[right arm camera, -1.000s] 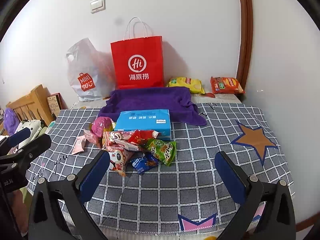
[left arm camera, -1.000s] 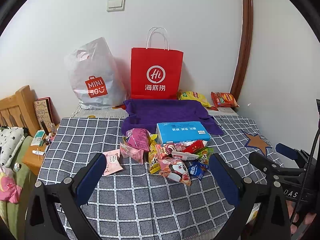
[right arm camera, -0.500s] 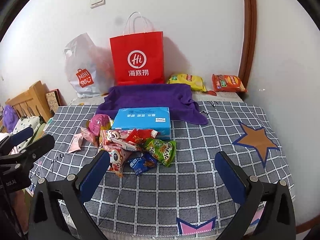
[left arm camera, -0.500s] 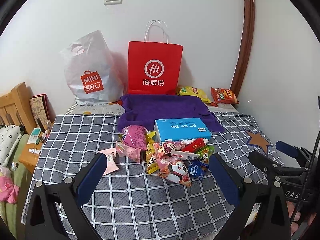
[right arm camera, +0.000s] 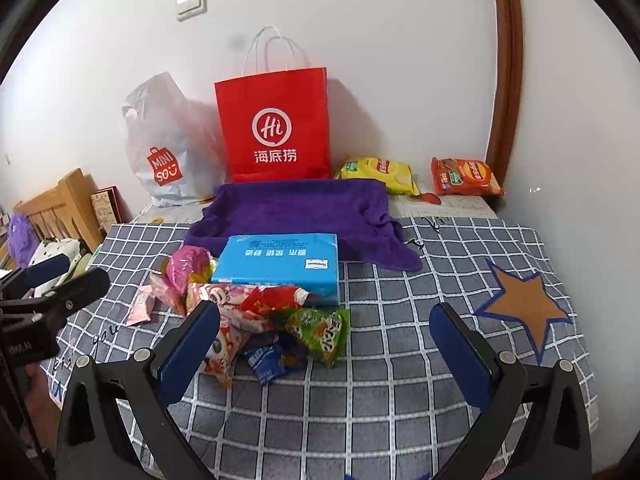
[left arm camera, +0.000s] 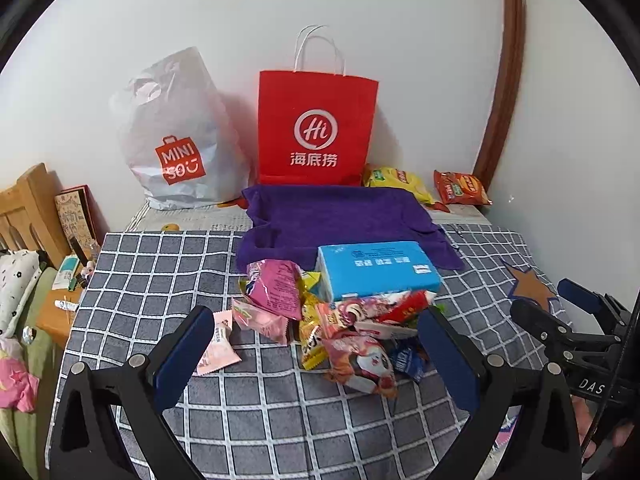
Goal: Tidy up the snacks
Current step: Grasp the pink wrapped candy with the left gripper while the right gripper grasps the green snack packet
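Your left gripper [left arm camera: 316, 346] and right gripper [right arm camera: 325, 340]: both released, empty. Snack pile [left arm camera: 340, 328] overlaps just before blue box [left arm camera: 376, 272]; careless pinch risks snagging neighbouring wrappers.

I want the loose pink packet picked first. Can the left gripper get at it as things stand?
Probably yes. The left gripper is open, and the pink packet lies flat on the checked cloth, just apart from the snack pile, with nothing on top.

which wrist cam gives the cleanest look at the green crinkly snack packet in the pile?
Right wrist. The green crinkly snack packet lies unobstructed at the pile's near right edge. In the left wrist view it is almost entirely hidden behind the left gripper's right finger and the red packet.
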Demonstrator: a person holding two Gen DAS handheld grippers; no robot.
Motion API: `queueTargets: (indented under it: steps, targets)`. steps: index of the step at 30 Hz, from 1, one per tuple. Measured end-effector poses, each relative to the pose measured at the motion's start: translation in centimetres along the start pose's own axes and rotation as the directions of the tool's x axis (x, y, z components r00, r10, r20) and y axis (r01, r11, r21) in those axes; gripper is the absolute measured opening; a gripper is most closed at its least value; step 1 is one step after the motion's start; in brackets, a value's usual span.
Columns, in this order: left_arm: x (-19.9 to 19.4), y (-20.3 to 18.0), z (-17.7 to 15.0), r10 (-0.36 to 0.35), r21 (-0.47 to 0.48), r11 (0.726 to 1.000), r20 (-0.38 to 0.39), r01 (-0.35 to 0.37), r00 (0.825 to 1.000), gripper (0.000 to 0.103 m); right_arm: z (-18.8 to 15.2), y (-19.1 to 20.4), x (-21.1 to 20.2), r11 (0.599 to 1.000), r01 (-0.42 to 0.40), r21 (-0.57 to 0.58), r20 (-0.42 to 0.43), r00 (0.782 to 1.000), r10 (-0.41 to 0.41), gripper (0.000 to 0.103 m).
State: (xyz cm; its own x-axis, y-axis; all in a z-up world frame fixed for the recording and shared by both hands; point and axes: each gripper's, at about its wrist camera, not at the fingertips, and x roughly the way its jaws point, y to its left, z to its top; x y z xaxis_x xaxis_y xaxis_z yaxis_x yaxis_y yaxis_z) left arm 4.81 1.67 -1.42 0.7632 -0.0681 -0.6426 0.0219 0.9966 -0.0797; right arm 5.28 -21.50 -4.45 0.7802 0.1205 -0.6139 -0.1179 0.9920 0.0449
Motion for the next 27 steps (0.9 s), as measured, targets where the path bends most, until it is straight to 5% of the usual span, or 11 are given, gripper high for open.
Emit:
queueTargets:
  steps: [11, 17, 27]
  targets:
    - [6.5, 3.8, 0.2, 0.059, -0.036, 0.997, -0.146, -0.065, 0.987, 0.101, -0.3, -2.1, 6.8, 0.998, -0.043, 0.050, -0.096, 0.994, 0.048, 0.100]
    - [8.2, 6.1, -0.5, 0.068, -0.066, 0.995, -0.174, -0.081, 0.982, 0.100, -2.2, -1.7, 10.6, 0.992, -0.115, 0.048, -0.178, 0.977, 0.122, 0.090]
    - [10.2, 9.7, -1.8, 0.075, -0.125, 0.987, -0.214, -0.103, 0.974, 0.100, -3.7, -1.4, 14.8, 0.987, -0.141, 0.070, -0.233, 0.960, 0.154, 0.090]
